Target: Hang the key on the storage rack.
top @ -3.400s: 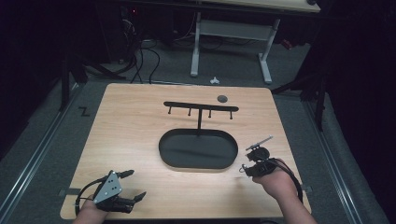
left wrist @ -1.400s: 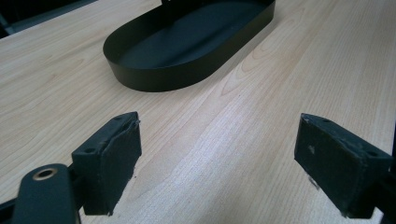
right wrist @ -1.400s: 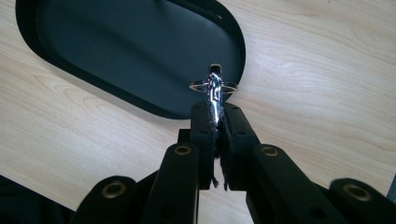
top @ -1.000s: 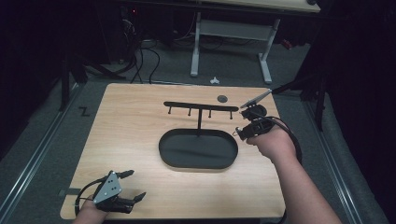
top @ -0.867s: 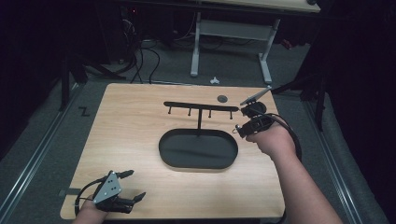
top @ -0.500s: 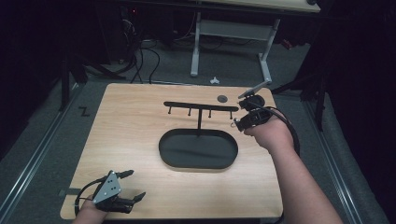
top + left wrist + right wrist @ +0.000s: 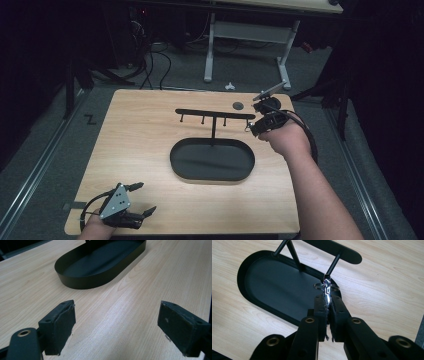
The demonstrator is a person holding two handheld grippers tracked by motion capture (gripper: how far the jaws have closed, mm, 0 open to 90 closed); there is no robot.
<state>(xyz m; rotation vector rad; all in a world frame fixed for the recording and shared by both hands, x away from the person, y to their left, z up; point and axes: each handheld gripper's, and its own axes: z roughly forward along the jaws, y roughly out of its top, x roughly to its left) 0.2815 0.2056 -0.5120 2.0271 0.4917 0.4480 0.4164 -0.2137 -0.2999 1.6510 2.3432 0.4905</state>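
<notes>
Key ring, small and silvery, is pinched between the pressed-together pads of the right gripper, right up at the end peg under the black hanger bar. Ring and peg look to be touching, though whether the ring is hooked on I cannot tell. From the high view the right gripper sits at the bar's right end, above the far right of the oval tray. Over at the near left corner of the tabletop, the left gripper is spread wide, holding nothing, its pads just over bare wood with the tray ahead.
</notes>
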